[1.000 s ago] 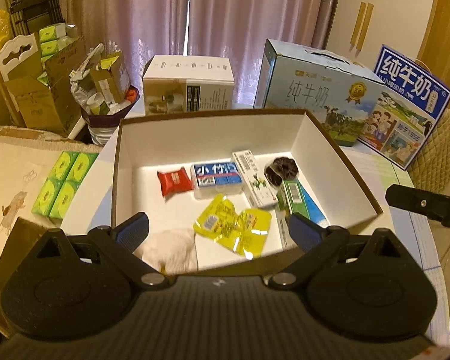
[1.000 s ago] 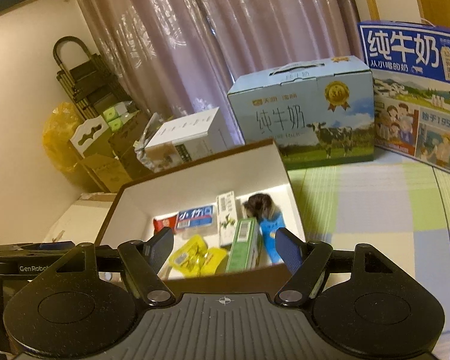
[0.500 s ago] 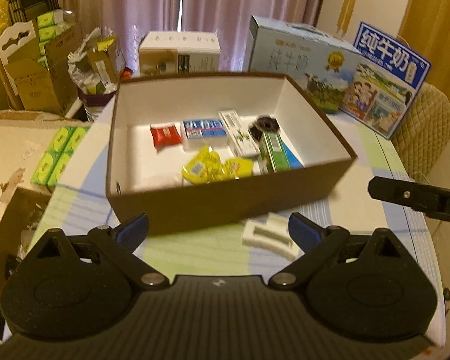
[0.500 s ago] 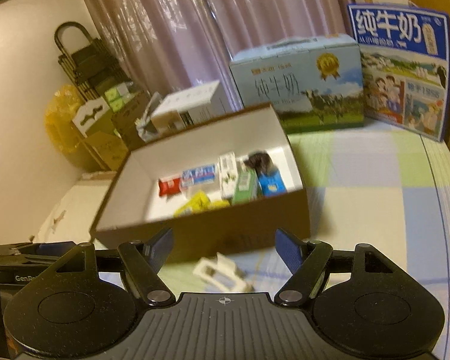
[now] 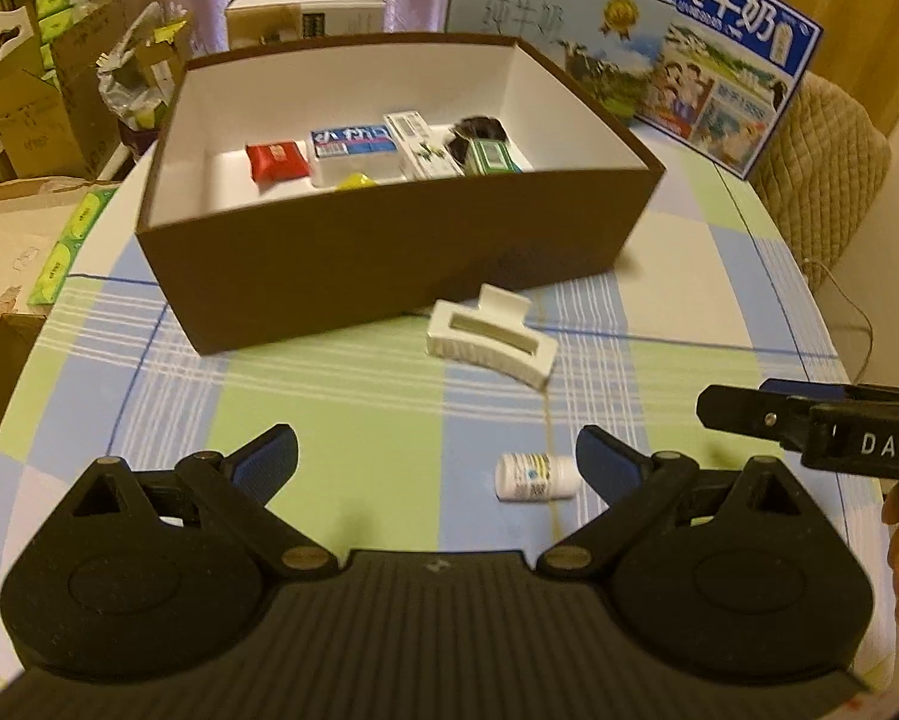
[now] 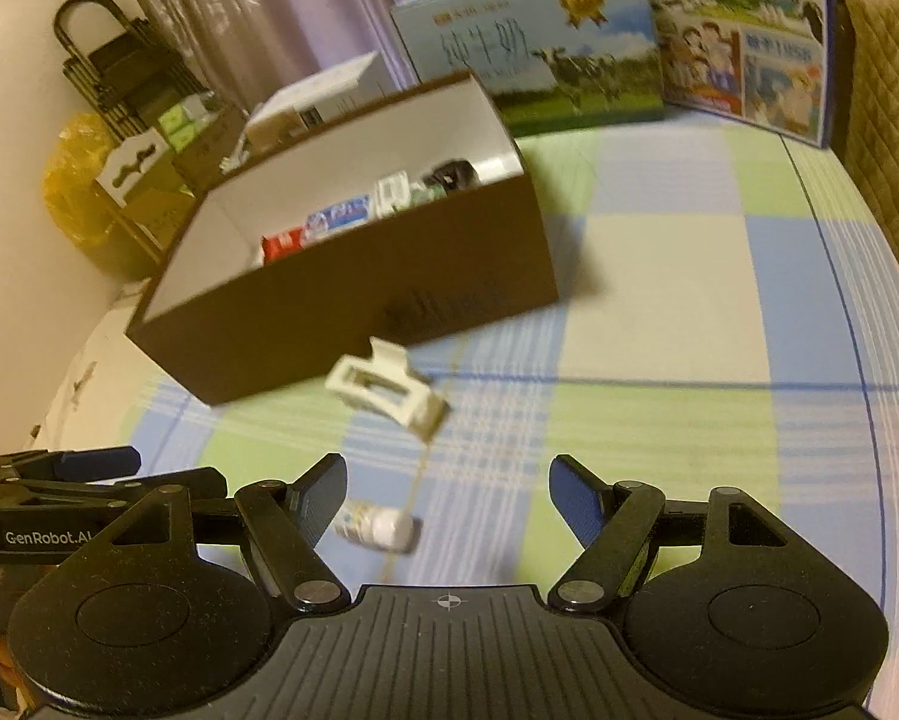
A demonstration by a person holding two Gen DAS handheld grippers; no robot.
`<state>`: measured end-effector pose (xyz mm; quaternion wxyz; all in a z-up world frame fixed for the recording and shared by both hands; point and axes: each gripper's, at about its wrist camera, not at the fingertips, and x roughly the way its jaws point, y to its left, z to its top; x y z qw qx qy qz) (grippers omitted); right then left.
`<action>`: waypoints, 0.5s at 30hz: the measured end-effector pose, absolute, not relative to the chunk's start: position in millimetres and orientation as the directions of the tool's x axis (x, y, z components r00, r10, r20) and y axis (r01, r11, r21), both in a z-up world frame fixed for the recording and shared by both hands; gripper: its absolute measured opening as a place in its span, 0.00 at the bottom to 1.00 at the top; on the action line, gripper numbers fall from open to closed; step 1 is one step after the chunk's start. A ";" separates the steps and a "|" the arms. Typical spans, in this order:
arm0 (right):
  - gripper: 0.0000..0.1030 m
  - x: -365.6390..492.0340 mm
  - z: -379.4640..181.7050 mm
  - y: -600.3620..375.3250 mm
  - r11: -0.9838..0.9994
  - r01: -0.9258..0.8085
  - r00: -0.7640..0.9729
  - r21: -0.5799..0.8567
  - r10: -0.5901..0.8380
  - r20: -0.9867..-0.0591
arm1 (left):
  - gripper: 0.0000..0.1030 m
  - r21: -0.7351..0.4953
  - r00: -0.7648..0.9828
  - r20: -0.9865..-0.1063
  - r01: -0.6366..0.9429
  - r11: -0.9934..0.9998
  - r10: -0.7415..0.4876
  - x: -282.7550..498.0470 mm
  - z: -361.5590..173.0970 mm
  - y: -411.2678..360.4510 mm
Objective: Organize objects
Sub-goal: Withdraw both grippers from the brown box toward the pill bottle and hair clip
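A brown box [image 5: 389, 258] [image 6: 353, 306] with a white inside stands on the checked tablecloth and holds several small packets. In front of it lies a white hair claw clip [image 5: 490, 341] [image 6: 386, 391]. Nearer to me, a small white bottle [image 5: 536, 476] [image 6: 377, 527] lies on its side. My left gripper [image 5: 437, 461] hovers open above the cloth, the bottle just inside its right finger. My right gripper [image 6: 447, 495] is open too, with the bottle beside its left finger. Neither holds anything.
Two milk cartons [image 5: 731, 54] [image 6: 527, 42] stand behind the box, beside a white carton [image 5: 305, 9]. Cardboard boxes and bags [image 5: 47, 96] crowd the left. A quilted chair back [image 5: 821, 168] is at the right. The table edge curves off on both sides.
Both grippers have pulled back from over the box and sunk toward the cloth. The clip and the bottle have come into view in front of the box. Both stayed open.
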<state>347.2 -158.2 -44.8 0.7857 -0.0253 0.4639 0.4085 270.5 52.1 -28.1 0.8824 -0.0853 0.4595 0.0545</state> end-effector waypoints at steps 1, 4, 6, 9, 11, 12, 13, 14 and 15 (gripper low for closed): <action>0.70 346.4 -46.9 -160.6 0.670 -0.662 0.236 0.336 0.612 -0.755 | 0.95 -0.100 0.568 -0.823 -0.169 0.980 0.014 269.6 -30.4 49.6; 0.70 344.4 -53.6 -167.0 0.684 -0.654 0.236 0.325 0.592 -0.770 | 0.95 -0.099 0.556 -0.831 -0.157 0.983 0.005 269.4 -37.8 42.9; 0.70 342.5 -56.7 -168.4 0.691 -0.653 0.242 0.310 0.578 -0.779 | 0.95 -0.095 0.547 -0.837 -0.151 0.984 0.004 268.7 -43.3 38.2; 0.70 339.7 -62.2 -170.2 0.698 -0.656 0.247 0.286 0.558 -0.792 | 0.95 -0.088 0.534 -0.846 -0.140 0.986 0.000 268.2 -51.2 31.8; 0.70 338.1 -65.7 -171.1 0.702 -0.660 0.253 0.268 0.544 -0.800 | 0.95 -0.085 0.528 -0.849 -0.134 0.987 -0.002 267.6 -55.5 28.7; 0.70 337.2 -67.0 -170.9 0.702 -0.663 0.257 0.258 0.538 -0.803 | 0.95 -0.083 0.524 -0.852 -0.131 0.988 -0.002 267.9 -58.0 27.0; 0.70 336.6 -68.5 -171.6 0.702 -0.667 0.259 0.249 0.532 -0.806 | 0.95 -0.082 0.521 -0.854 -0.129 0.988 -0.003 268.2 -60.3 25.7; 0.70 335.7 -69.8 -171.3 0.703 -0.668 0.260 0.244 0.528 -0.808 | 0.95 -0.083 0.518 -0.856 -0.127 0.988 -0.005 268.5 -62.5 24.7; 0.70 336.1 -71.1 -171.6 0.703 -0.669 0.260 0.241 0.525 -0.811 | 0.95 -0.086 0.515 -0.857 -0.125 0.988 -0.010 269.0 -65.0 23.8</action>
